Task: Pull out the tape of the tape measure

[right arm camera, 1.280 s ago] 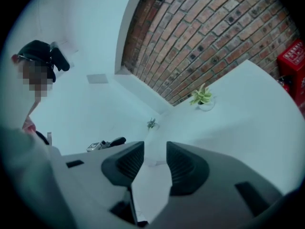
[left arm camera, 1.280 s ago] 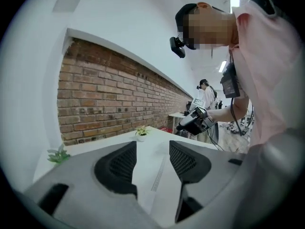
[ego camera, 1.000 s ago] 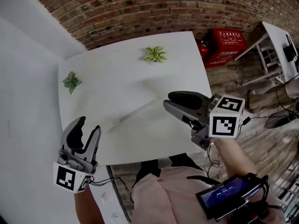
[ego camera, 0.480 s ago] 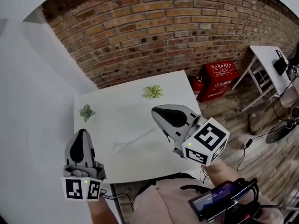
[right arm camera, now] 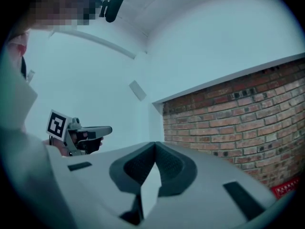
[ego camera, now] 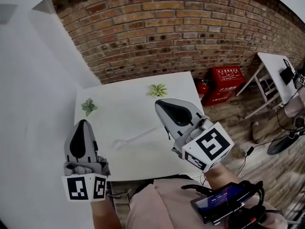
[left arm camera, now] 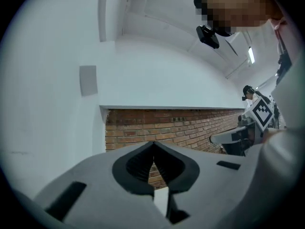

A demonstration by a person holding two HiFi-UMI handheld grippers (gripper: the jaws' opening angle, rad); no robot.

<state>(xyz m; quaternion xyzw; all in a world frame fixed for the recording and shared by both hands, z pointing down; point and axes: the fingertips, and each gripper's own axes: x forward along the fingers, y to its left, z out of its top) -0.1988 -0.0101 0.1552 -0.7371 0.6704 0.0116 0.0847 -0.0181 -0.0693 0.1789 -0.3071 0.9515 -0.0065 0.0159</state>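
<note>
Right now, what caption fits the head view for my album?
Shut and empty, the left gripper and right gripper hover near a white table holding a tape strip and two plants.

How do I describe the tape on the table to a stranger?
Find the white table before the brick wall. Near its middle lies the tape, a thin pale strip. Unlike the two leafy green plants farther back, it is flat and straight.

I see a white surface (ego camera: 125, 114) carrying two small green plants, well apart: the left plant (ego camera: 88, 106) near its left edge and the far plant (ego camera: 158, 90) at its far edge. Beyond it stands a brick wall (ego camera: 157, 27). To the right, on the wooden floor (ego camera: 248, 128), a red box (ego camera: 228, 79) sits with a fire extinguisher (ego camera: 202, 87) just beside it, and a second white table (ego camera: 276, 73) stands farther right.
</note>
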